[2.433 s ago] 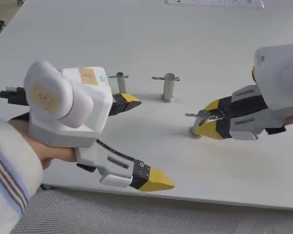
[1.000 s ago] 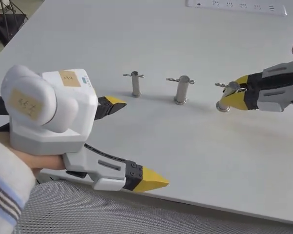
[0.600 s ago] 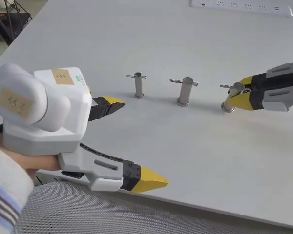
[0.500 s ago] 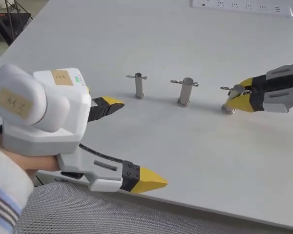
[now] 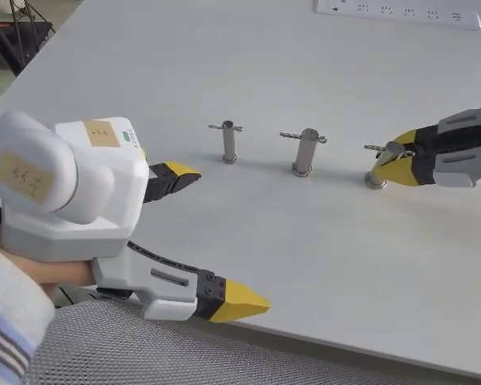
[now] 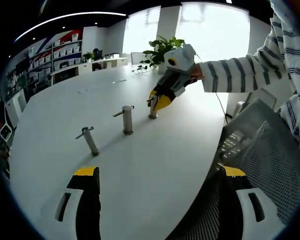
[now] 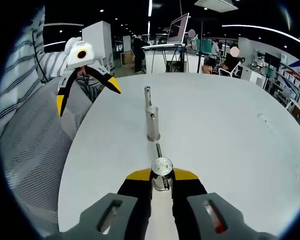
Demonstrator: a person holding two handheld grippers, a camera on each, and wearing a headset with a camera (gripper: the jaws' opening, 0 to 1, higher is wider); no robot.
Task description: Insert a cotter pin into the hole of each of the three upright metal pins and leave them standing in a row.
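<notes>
Three upright metal pins stand in a row on the white table, each with a cotter pin through its top: the left pin (image 5: 229,143), the middle pin (image 5: 304,152) and the right pin (image 5: 377,168). My right gripper (image 5: 394,164) is shut on the right pin (image 7: 161,175), its yellow tips on either side of the shaft. The middle pin (image 7: 152,122) and left pin (image 7: 147,95) line up beyond it. My left gripper (image 5: 212,237) hangs open over the table's near edge, holding nothing. From the left gripper (image 6: 159,172) the row of pins (image 6: 126,119) runs toward the right gripper (image 6: 165,92).
A white power strip (image 5: 397,12) lies at the table's far edge. A grey mesh chair (image 5: 144,353) sits under the near edge. Bare tabletop (image 5: 321,241) spreads in front of the pins.
My right gripper has carried the right pin from nearer the front edge back and rightward into line with the other two. The left gripper stays open, almost still.
</notes>
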